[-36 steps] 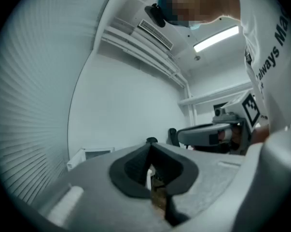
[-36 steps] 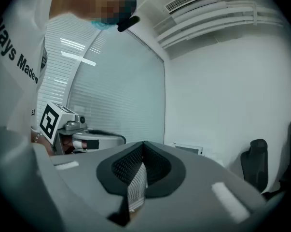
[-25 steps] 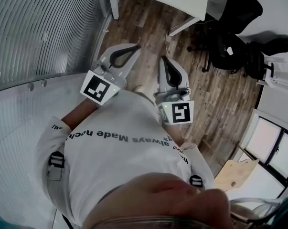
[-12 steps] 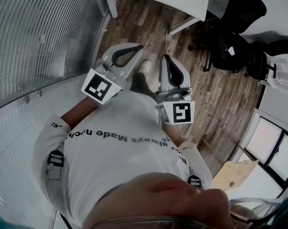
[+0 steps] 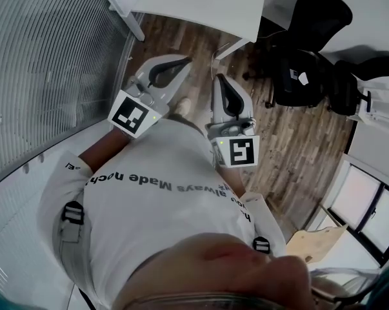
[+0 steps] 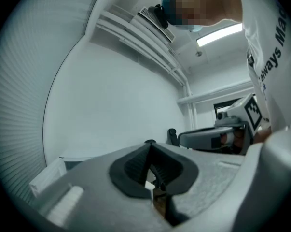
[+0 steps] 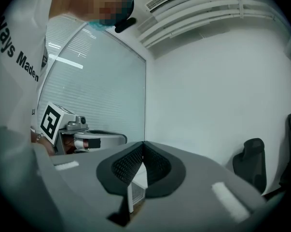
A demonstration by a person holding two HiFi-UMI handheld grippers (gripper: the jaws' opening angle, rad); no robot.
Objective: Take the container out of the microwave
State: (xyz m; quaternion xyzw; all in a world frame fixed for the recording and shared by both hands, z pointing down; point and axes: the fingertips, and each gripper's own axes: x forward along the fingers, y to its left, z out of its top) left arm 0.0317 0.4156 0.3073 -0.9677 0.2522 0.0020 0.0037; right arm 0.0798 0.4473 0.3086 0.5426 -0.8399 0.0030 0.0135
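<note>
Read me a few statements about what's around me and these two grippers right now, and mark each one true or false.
1. The grey left gripper and grey right gripper both have their jaws closed with nothing between them. True.
2. A microwave stands open ahead of the grippers. False: no microwave shows in any view.
3. The floor is brown wood planks. True.
4. The black office chairs stand on the left gripper's side. False: they stand on the right gripper's side.
5. A white table lies beyond the gripper tips. True.

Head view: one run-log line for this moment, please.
left gripper: shut, empty | right gripper: shut, empty | microwave, container: not in view | ahead: white table, wood floor
</note>
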